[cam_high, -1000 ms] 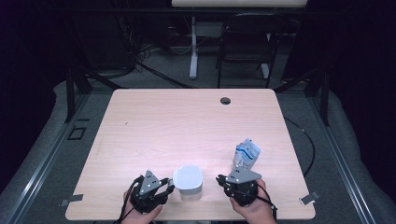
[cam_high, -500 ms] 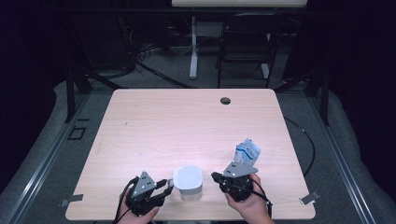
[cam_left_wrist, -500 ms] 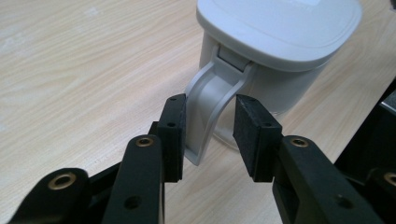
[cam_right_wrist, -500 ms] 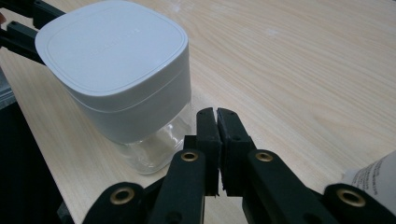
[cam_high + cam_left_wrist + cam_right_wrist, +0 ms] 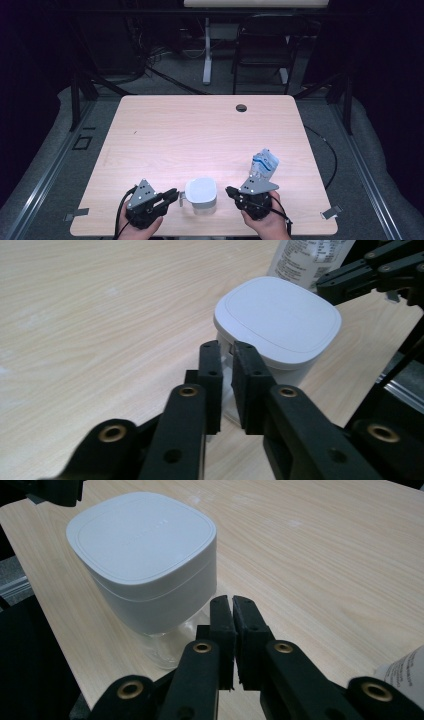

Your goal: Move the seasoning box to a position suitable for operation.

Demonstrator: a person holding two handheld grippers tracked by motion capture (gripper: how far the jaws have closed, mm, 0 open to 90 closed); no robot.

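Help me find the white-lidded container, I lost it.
In the high view, the white-lidded container stands at the table's near edge, between the left tongs and right tongs.

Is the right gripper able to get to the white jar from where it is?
Probably yes. The right gripper sits just beside the white jar with only bare table between them. Its jaws are shut, though, so they would need to open first.

The container (image 5: 201, 195) stands between both grippers; the packet (image 5: 263, 164) lies right.
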